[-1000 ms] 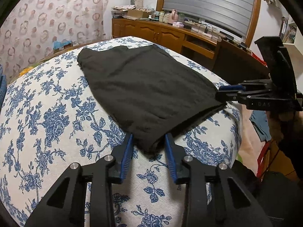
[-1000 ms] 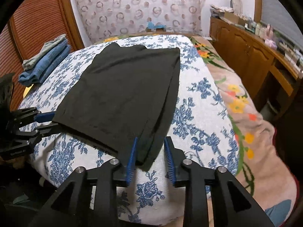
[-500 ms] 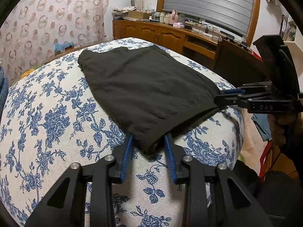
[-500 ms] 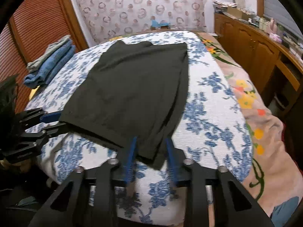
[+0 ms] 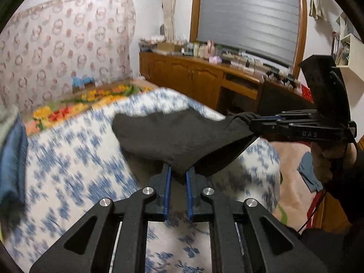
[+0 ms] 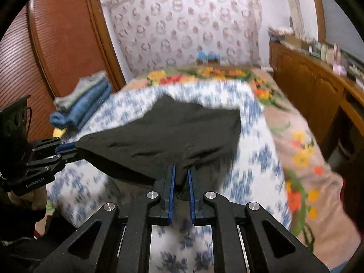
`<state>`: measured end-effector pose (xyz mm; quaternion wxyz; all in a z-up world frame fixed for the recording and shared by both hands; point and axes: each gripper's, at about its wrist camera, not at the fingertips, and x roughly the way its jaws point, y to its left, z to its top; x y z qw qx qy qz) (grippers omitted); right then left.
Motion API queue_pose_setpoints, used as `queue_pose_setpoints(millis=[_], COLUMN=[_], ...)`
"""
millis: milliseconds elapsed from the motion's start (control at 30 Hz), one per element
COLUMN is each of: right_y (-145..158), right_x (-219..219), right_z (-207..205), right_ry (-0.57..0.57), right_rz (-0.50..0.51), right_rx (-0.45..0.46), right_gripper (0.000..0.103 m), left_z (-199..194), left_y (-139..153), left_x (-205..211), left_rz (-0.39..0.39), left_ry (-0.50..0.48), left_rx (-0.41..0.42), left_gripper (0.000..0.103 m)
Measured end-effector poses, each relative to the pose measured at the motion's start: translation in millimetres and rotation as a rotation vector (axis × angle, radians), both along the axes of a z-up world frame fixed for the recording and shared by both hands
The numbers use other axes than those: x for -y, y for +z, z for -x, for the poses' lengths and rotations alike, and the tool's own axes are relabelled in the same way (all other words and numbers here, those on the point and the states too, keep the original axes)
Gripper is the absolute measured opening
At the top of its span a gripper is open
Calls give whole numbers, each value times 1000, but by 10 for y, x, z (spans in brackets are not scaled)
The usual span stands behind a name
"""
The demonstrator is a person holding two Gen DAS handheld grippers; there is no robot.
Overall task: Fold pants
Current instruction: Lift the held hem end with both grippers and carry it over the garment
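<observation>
One pair of black pants (image 5: pixel 182 134), soft and matte like knit fabric, is lifted by its near edge off a bed covered with a white sheet (image 5: pixel 75 159) printed with blue flowers. Two black grippers with blue pads pinch that edge, one at each near corner. The left gripper (image 5: pixel 178 177) has just been closing its jaws and now clamps a pointed fold of the cloth. The right gripper (image 6: pixel 181 177) has also just been closing and clamps the other corner. Between them the edge sags in a shallow curve, while the far end of the pants lies on the sheet. At the sheet's left edge sits one stack of folded clothes (image 6: pixel 84 102), blue denim with grey on top. One wooden cabinet (image 5: pixel 195 79) with arched doors stands along the wall. The sheet is motion-blurred.
</observation>
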<state>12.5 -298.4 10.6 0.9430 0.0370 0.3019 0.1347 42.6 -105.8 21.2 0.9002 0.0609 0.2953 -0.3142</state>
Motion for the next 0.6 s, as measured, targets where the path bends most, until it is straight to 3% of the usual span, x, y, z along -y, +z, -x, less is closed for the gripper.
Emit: queue_pose_setpoints(millis=[167, 333, 467, 600], right_y=[489, 752, 776, 541], right_x=[-90, -204, -264, -289], right_z=[98, 213, 271, 56], right_ry=[35, 79, 105, 120], right_rz=[13, -8, -17, -11], right_rx=[121, 202, 227, 168], right_gripper=[10, 10, 10, 10], left_z=[-23, 41, 14, -120], left_y=[458, 759, 715, 440], left_x=[-166, -348, -472, -518], left_rz=[17, 33, 44, 33], left_ry=[26, 56, 78, 89], left_rx=[95, 168, 161, 97], left_gripper=[12, 12, 12, 12])
